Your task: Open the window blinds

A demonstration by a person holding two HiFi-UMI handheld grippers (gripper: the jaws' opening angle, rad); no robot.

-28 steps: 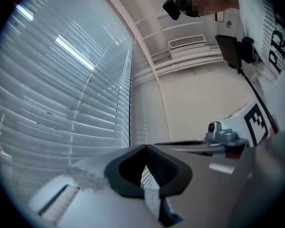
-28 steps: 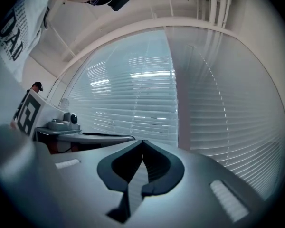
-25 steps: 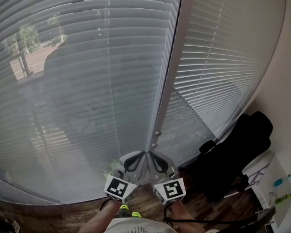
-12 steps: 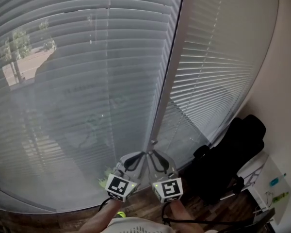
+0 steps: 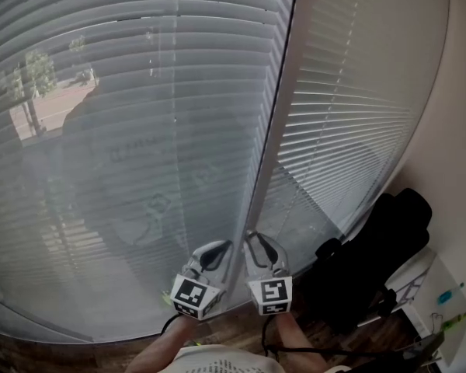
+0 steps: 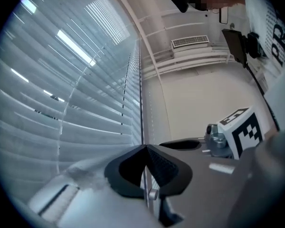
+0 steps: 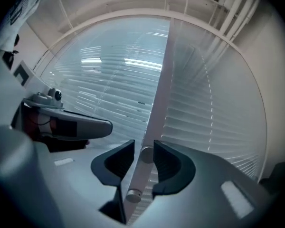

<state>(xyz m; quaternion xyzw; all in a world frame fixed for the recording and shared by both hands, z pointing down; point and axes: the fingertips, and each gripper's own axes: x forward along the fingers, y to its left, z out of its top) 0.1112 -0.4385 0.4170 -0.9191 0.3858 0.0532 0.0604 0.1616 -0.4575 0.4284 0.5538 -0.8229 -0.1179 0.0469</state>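
Head view: the left blind [image 5: 140,92] has its slats tilted enough that a tree [image 5: 35,72] outside shows through. The right blind [image 5: 349,107] looks white and closed, so I judge the job partly done. The wand [image 5: 249,212] hangs between them, reaching down to bottom centre. No container shows.

Left gripper view: the left gripper [image 6: 145,148] is clenched on the wand.

Right gripper view: the right gripper [image 7: 144,144] has just been opening. Its jaws stand apart, the wand between them, released.
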